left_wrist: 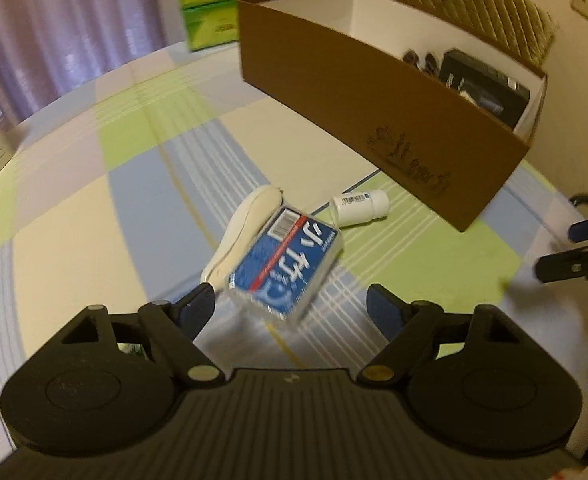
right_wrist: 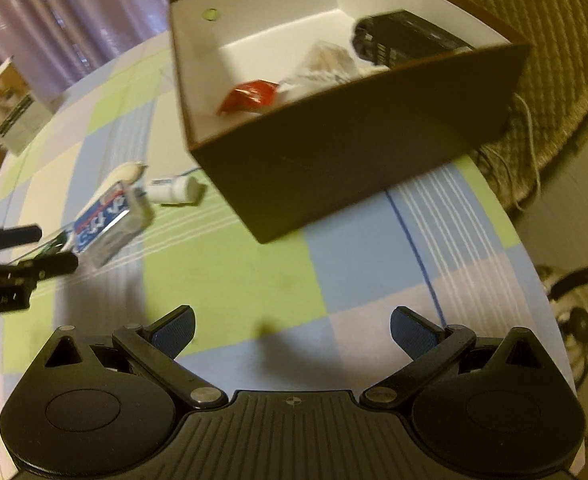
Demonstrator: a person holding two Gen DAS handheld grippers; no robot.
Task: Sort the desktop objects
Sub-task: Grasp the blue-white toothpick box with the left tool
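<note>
A blue card box in a clear case lies on the checked tablecloth, just ahead of my open left gripper; its near corner reaches between the fingertips without touching them. A white soft oblong object lies against its far-left side, and a small white bottle lies on its side beyond. The brown cardboard box stands behind. My right gripper is open and holds nothing, over the cloth in front of that cardboard box, which contains a red packet, a clear bag and a black device.
Green tissue boxes and a purple curtain stand past the table's far edge. A woven chair back rises behind the cardboard box. A printed carton sits at the far left. Black cabling hangs off the table's right edge.
</note>
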